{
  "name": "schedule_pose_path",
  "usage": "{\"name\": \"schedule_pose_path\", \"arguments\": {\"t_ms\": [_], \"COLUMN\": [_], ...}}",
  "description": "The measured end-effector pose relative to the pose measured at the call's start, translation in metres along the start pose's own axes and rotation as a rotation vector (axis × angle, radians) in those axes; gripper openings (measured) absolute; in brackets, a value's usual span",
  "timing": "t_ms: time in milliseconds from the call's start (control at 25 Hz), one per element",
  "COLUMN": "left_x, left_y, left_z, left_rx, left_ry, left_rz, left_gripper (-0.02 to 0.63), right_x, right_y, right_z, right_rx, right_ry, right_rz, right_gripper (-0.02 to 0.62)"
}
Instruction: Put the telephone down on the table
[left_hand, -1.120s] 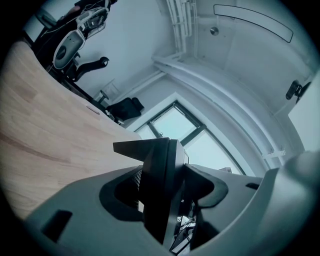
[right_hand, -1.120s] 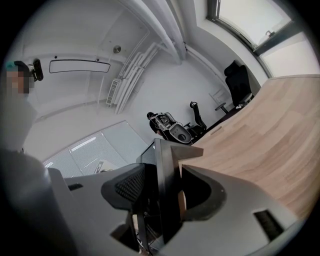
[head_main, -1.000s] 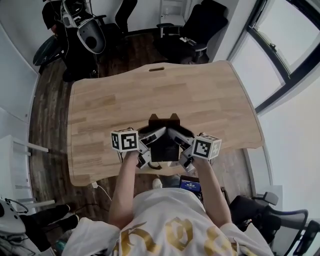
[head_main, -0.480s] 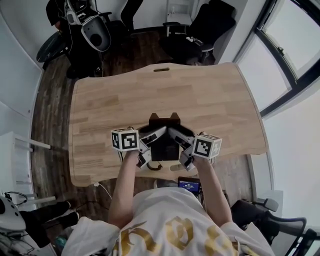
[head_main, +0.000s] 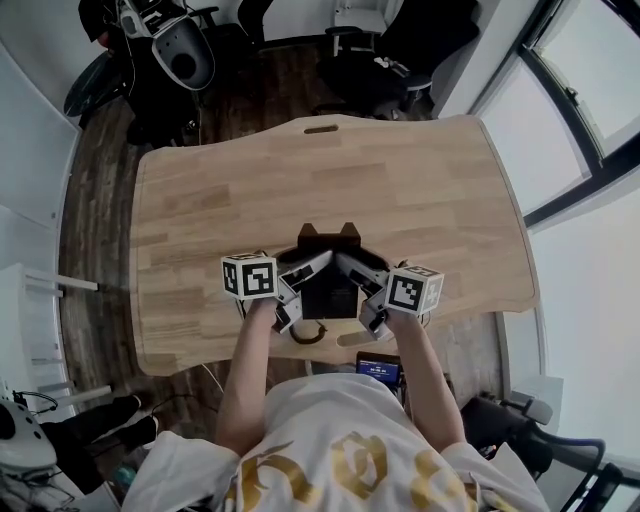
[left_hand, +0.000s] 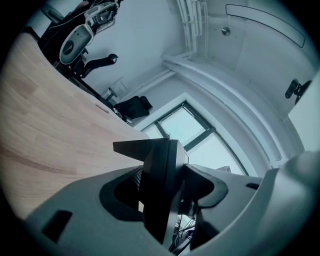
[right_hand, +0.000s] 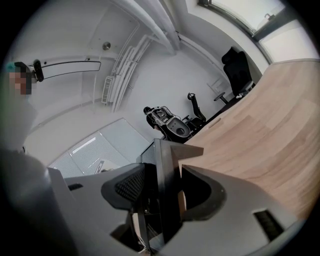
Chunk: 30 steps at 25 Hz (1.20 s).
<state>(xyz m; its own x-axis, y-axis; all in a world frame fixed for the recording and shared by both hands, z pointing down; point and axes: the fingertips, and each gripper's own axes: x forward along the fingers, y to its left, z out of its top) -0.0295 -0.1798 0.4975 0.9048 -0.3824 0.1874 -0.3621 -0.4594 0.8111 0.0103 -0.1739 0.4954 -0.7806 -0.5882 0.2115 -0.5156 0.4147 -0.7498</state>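
Note:
A black telephone hangs over the near part of the wooden table, held from both sides. My left gripper is shut on its left edge and my right gripper on its right edge. In the left gripper view the telephone stands edge-on, pinched between the grey jaws, with the tabletop beyond. The right gripper view shows the same dark slab clamped between the jaws. A coiled cord dangles under the telephone. Whether its base touches the table is hidden.
A cable slot sits at the table's far edge. Black office chairs and a grey-and-black machine stand beyond the table on the dark floor. Large windows run along the right. The table's near edge is close to the person's body.
Both grippers have sunk a little toward the table with the telephone still clamped between them. The coiled cord has come into view under it.

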Motion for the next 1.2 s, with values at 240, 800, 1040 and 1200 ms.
{"name": "schedule_pose_path", "arguments": {"t_ms": [240, 800, 1040, 1200], "left_x": [0.013, 0.032, 0.043, 0.051], "left_y": [0.023, 0.083, 0.104, 0.117], "left_z": [-0.002, 0.010, 0.012, 0.015], "left_rx": [-0.026, -0.116, -0.160, -0.174], "left_ry": [0.019, 0.047, 0.057, 0.065], "left_rz": [0.004, 0.031, 0.037, 0.042], "left_gripper": [0.252, 0.252, 0.252, 0.252], "right_x": [0.010, 0.052, 0.063, 0.071], "right_y": [-0.024, -0.073, -0.094, -0.107], "right_z": [-0.003, -0.003, -0.001, 0.001], "right_rx": [0.030, 0.101, 0.125, 0.143], "right_ry": [0.024, 0.105, 0.134, 0.147], "right_rz": [-0.012, -0.032, -0.045, -0.046], "right_gripper": [0.215, 0.215, 0.216, 0.216]}}
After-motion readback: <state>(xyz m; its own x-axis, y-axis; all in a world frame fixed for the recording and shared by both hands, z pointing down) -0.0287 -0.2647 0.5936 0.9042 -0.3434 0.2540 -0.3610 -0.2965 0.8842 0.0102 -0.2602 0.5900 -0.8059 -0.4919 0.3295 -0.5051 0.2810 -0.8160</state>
